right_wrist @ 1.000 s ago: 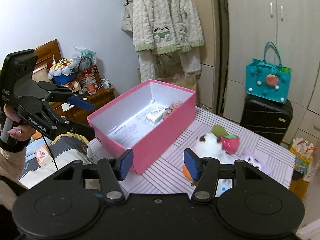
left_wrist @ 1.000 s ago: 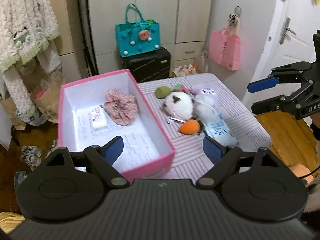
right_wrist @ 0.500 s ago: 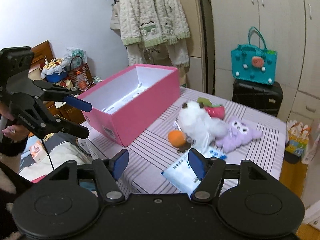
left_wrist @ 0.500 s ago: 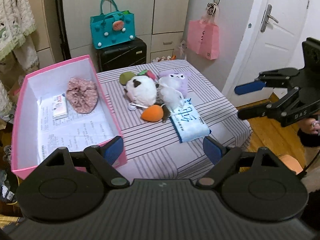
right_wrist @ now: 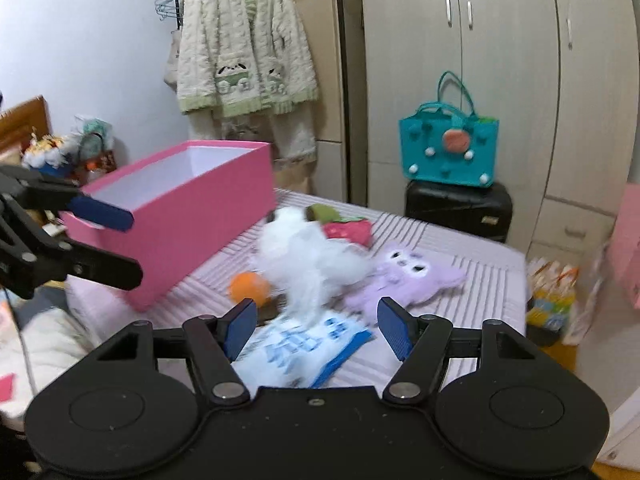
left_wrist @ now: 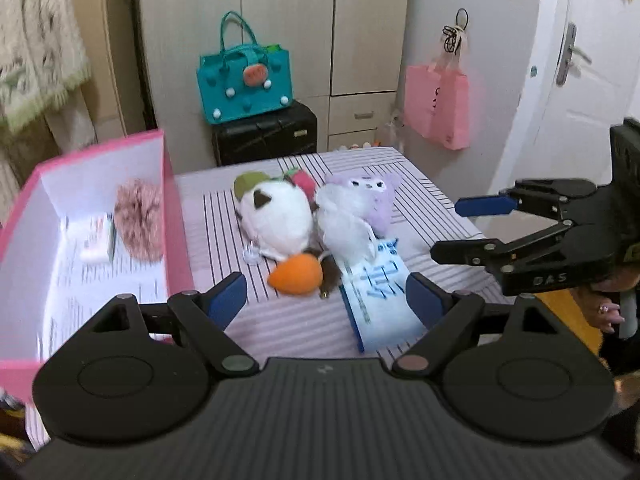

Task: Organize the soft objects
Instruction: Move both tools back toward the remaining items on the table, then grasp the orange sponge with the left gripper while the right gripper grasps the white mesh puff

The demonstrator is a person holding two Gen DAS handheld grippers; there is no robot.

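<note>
Left gripper spread wide and empty, right gripper likewise parted with nothing pinched, blue-and-white plastic packet on striped tablecloth beneath both, white plush toy, orange foam ball, purple plush owl clustered at twelve o'clock, open pink cardboard box at ten o'clock holding pink fluffy scrunchie.

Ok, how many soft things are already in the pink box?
1: a pink fluffy piece lies at the far end of the pink box, beside a small flat packet. Nearer floor partly hidden.
</note>
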